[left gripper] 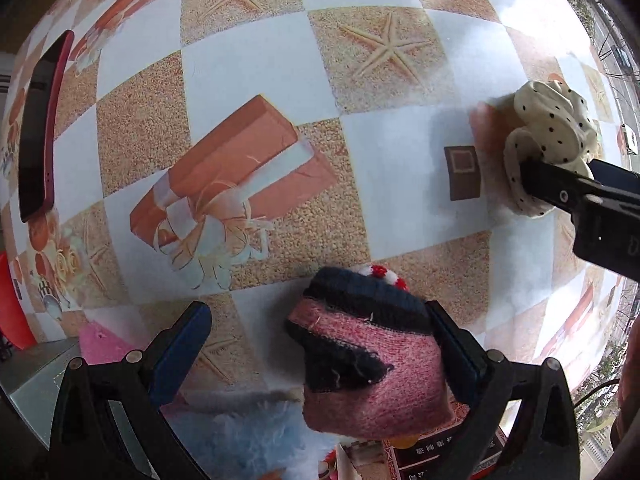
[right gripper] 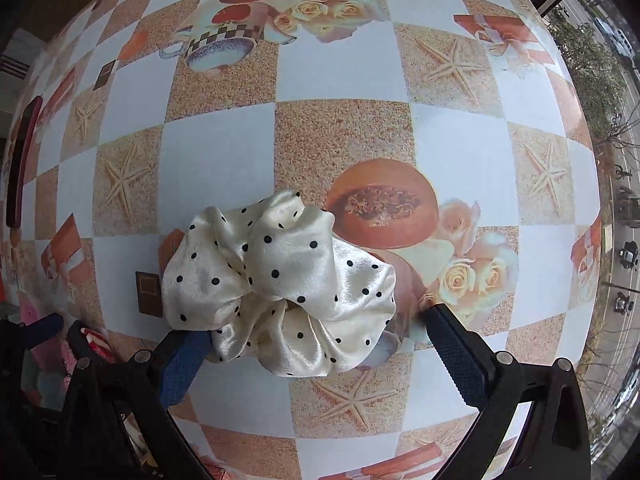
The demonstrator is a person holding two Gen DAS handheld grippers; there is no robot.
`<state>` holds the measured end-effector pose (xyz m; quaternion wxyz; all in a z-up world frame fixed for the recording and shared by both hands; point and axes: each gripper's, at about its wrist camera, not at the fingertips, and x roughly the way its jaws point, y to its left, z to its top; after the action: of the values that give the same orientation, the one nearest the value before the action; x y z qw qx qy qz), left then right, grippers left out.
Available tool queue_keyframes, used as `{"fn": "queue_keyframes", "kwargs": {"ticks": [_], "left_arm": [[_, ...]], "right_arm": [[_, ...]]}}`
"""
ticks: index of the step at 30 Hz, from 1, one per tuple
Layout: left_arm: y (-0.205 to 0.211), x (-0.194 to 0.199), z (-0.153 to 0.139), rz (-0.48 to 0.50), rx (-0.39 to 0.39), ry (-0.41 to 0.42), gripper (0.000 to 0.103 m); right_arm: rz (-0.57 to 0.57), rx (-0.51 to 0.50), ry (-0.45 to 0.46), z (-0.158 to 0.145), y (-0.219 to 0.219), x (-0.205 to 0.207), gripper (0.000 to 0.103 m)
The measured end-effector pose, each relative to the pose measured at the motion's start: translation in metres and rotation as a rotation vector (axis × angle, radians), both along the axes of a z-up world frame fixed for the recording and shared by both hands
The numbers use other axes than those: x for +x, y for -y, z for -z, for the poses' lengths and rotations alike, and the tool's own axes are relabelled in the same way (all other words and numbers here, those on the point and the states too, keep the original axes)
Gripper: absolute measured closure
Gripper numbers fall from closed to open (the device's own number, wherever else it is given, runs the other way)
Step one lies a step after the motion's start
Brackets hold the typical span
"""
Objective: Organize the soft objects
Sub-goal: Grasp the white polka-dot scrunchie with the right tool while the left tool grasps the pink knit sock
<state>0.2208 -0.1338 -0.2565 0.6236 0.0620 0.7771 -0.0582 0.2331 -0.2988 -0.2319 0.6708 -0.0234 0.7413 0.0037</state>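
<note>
Two grippers work over a patterned tabletop, one beside a knit piece and one at a cream scrunchie.

Left wrist view: the left gripper [left gripper: 320,344] has its jaws spread wide; a pink and navy knit piece [left gripper: 368,360] with a red and white pompom lies between them, pressed against the right finger and clear of the left one. Below it a pale blue fluffy item [left gripper: 240,428] and a pink item [left gripper: 100,344] lie at the tabletop [left gripper: 248,76] edge. A dark phone in a red case [left gripper: 38,128] lies far left. At right, the right gripper reaches into the cream polka-dot scrunchie [left gripper: 552,124].

Right wrist view: the right gripper [right gripper: 320,344] has its jaws wide apart, the scrunchie [right gripper: 280,280] resting on the tabletop [right gripper: 216,160] between them, its left edge draped on the left finger [right gripper: 184,360], its right side just short of the other finger.
</note>
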Motion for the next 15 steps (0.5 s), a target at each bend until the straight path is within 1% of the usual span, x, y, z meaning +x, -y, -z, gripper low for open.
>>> {"fn": "queue_keyframes", "kwargs": {"ticks": [4,7,8,10,12,14,15], "left_arm": [[0.003,0.004,0.002,-0.003,-0.001,0.001,0.000],[-0.002,0.003,0.012,-0.008,-0.003,0.014,0.000],[-0.004,0.000,0.009,-0.011,-0.004,0.018,0.000],[-0.008,-0.003,0.008,-0.031,0.000,0.000,0.000],[-0.011,-0.005,0.007,-0.052,0.002,-0.008,0.000],[-0.015,-0.009,0.006,-0.057,-0.001,0.008,0.000],[-0.015,-0.011,0.005,-0.052,-0.002,0.018,0.000]], "right_arm": [[0.013,0.000,0.021,0.000,0.000,0.001,0.000],[0.009,0.001,0.032,-0.001,-0.002,0.001,0.000],[0.004,0.001,0.027,-0.001,-0.005,0.000,0.000],[0.004,-0.002,0.013,-0.001,-0.006,-0.001,0.000],[0.033,0.007,0.013,-0.003,-0.006,-0.002,0.000],[0.019,0.003,0.033,-0.007,-0.009,-0.006,0.005],[-0.004,-0.005,0.048,-0.009,-0.012,-0.008,0.010]]}}
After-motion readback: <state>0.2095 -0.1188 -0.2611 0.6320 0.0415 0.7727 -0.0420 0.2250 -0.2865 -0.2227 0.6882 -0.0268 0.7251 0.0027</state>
